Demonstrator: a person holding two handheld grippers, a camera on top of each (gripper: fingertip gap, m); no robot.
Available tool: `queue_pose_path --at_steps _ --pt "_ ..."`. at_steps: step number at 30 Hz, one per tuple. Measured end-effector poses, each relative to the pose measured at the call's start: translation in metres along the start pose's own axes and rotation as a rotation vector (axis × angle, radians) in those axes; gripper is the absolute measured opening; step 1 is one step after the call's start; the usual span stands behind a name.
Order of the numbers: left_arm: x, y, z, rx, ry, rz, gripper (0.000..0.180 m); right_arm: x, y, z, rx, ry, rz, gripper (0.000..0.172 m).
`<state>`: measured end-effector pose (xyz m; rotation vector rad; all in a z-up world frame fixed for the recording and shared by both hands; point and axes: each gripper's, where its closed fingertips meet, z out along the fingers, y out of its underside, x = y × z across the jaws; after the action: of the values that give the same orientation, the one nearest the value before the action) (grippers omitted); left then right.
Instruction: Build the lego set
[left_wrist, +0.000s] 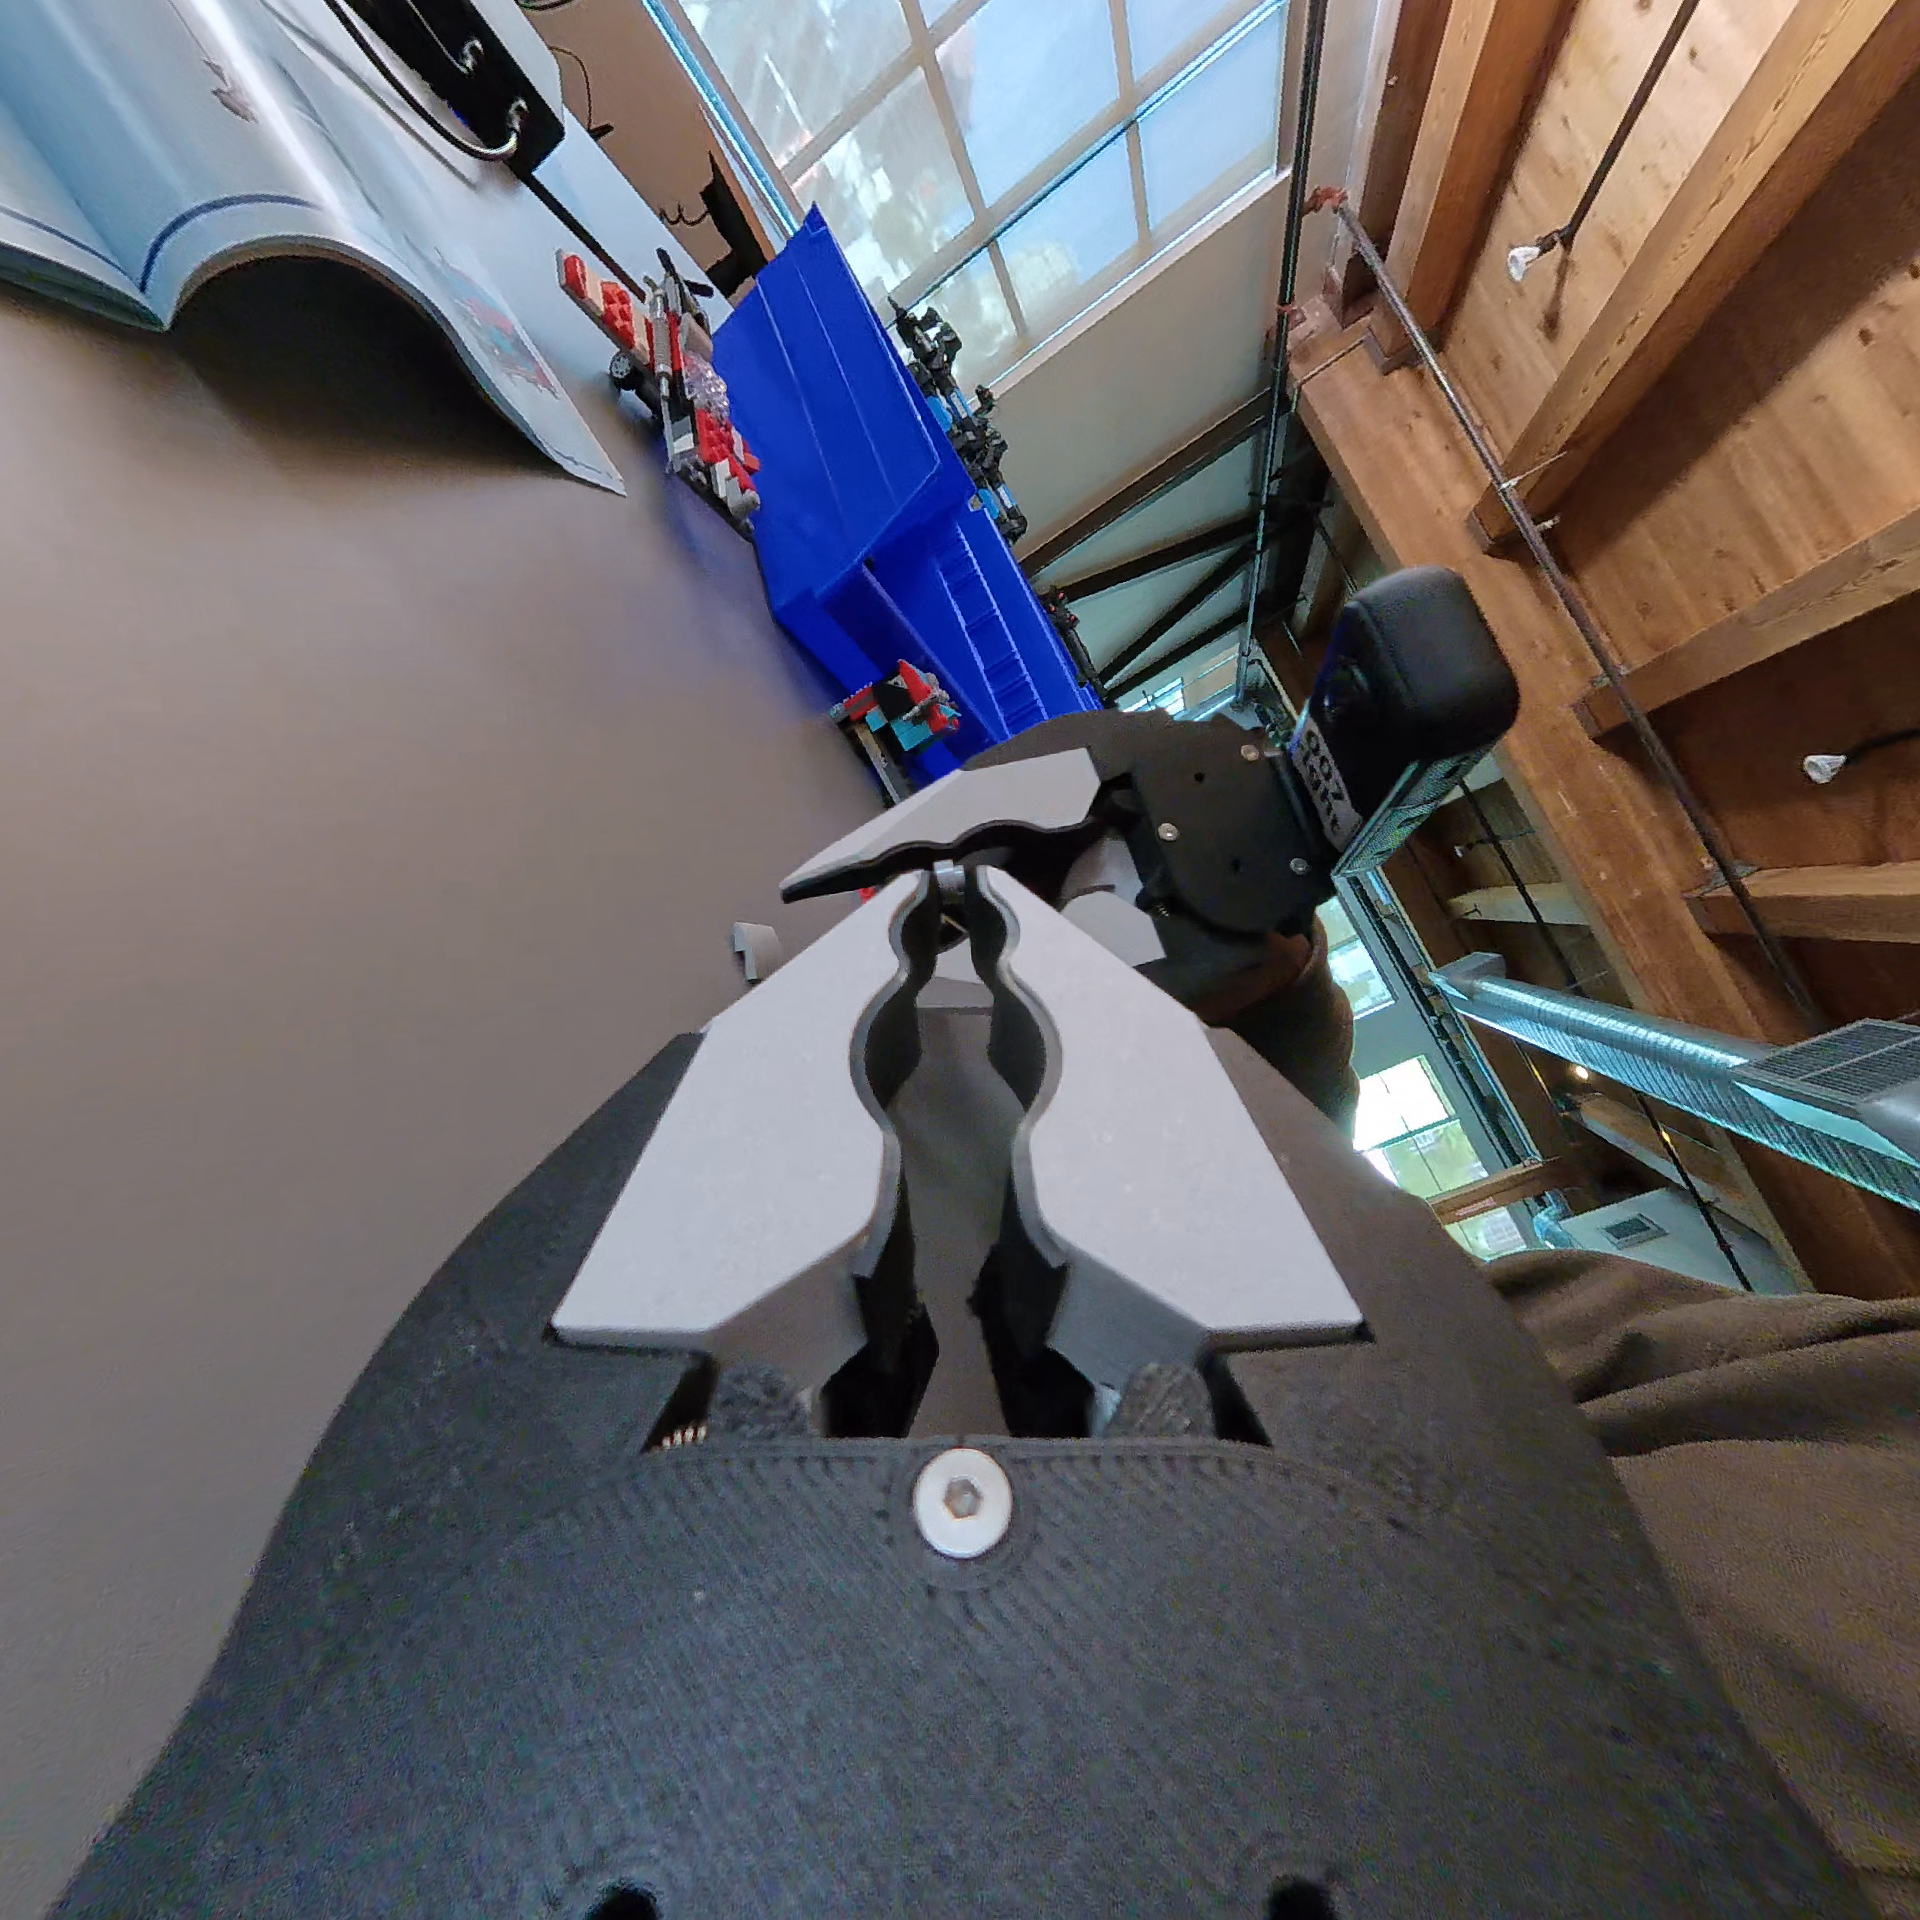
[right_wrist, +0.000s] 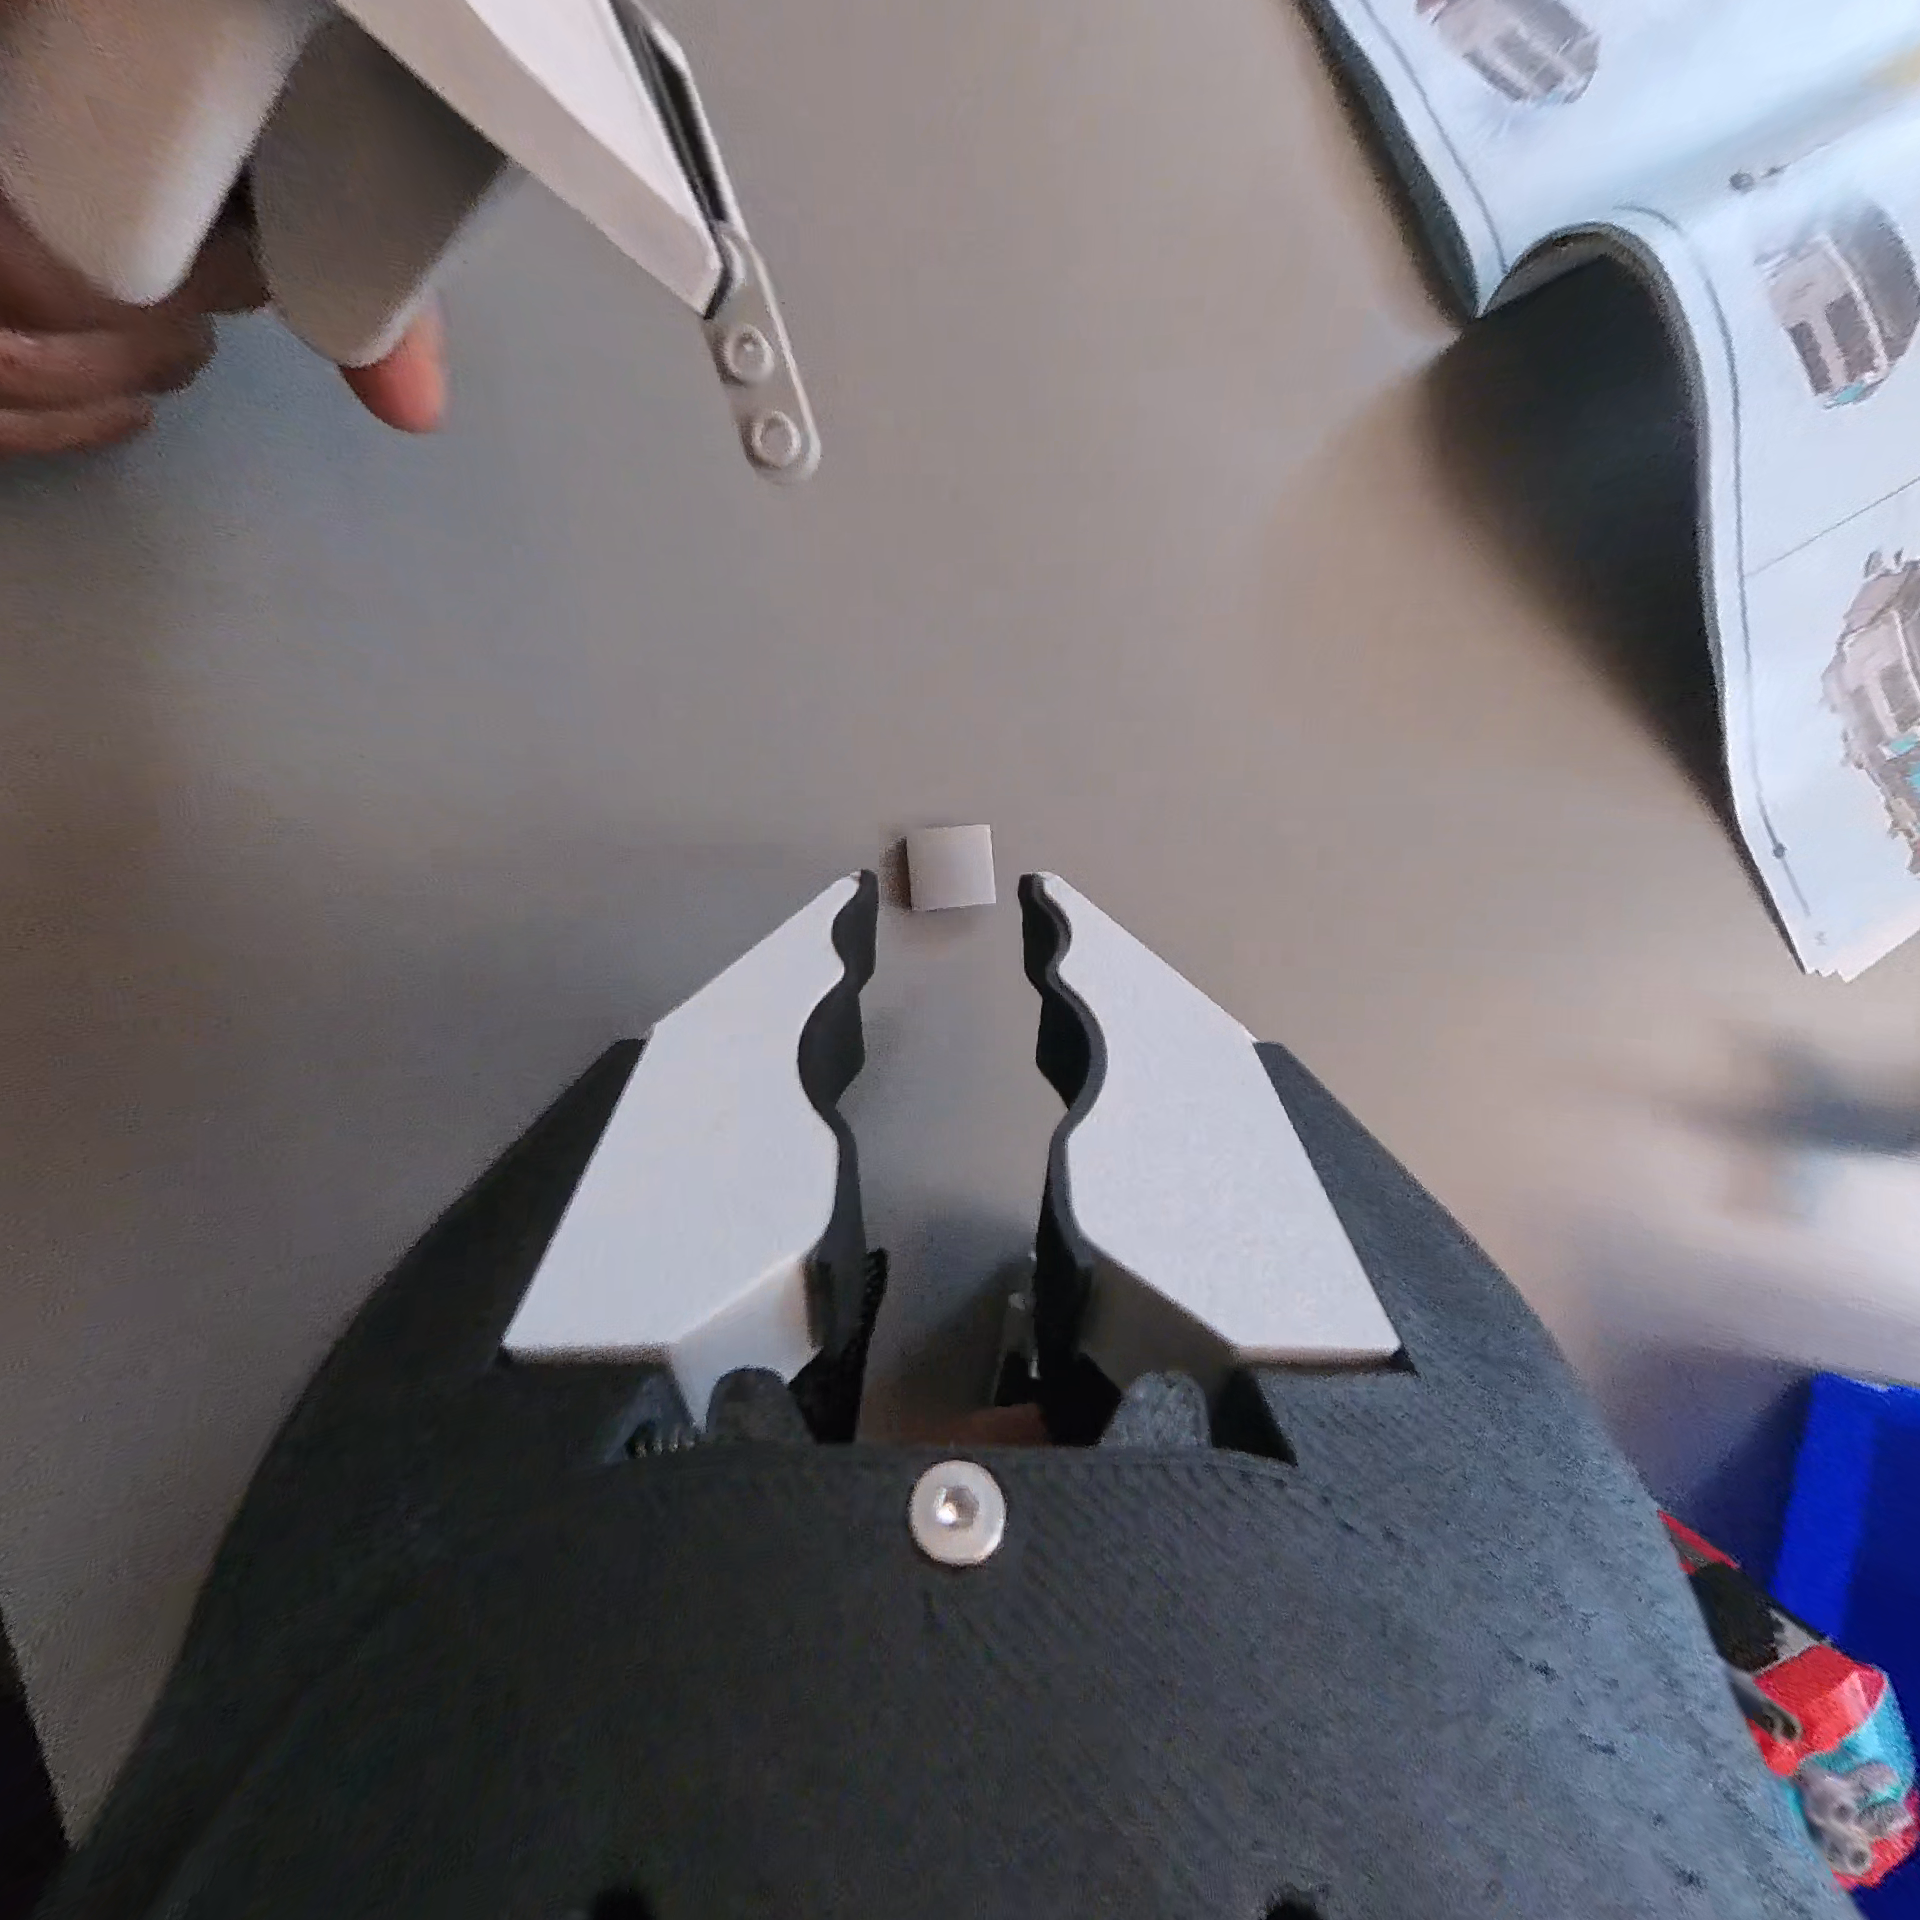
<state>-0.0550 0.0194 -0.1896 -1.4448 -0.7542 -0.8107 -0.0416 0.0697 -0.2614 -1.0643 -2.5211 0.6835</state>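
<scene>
Small grey square piece (right_wrist: 949, 868) lies flat on grey table (right_wrist: 416, 727), just ahead of right gripper (right_wrist: 947, 891); fingers apart, not touching it. Left gripper (left_wrist: 948, 883) clamped on thin grey two-hole plate (right_wrist: 764, 390), held near right fingers. Risk, as judgement: low smooth piece may slide or flip under uneven pinch. Around: open booklet (right_wrist: 1766, 416), blue bin (left_wrist: 883, 447), brick models (left_wrist: 696, 384); nothing blocks the piece.

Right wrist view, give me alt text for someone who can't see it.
The right gripper, jaws open, points at a small pale grey square piece lying on the grey table just beyond its fingertips, untouched. Farther off, the left gripper holds a flat grey two-stud piece; an open instruction booklet lies at right.
</scene>
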Motion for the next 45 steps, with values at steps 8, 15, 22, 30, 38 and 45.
queue_pose_path --at_steps 8,15,22,30,38,45 --pt "0.004 -0.004 -0.005 0.008 0.050 -0.020 0.005 -0.002 0.001 0.011 -0.059 0.028 0.028 0.028" --pt "0.006 -0.003 -0.005 0.000 0.059 -0.021 0.005 -0.002 0.001 0.011 -0.066 0.028 0.029 0.018" --pt "0.009 -0.007 -0.008 0.019 0.105 -0.055 0.005 -0.001 -0.011 0.002 0.000 0.030 0.027 0.018" --pt "0.015 -0.017 -0.017 0.065 0.208 -0.140 0.005 -0.010 -0.075 -0.048 0.204 0.020 -0.065 0.018" --pt "0.017 -0.013 -0.015 0.047 0.204 -0.128 0.005 -0.022 -0.100 -0.056 0.129 -0.028 -0.179 0.018" --pt "0.018 -0.012 -0.014 0.042 0.203 -0.108 0.005 -0.026 -0.096 -0.052 0.069 -0.053 -0.194 0.018"
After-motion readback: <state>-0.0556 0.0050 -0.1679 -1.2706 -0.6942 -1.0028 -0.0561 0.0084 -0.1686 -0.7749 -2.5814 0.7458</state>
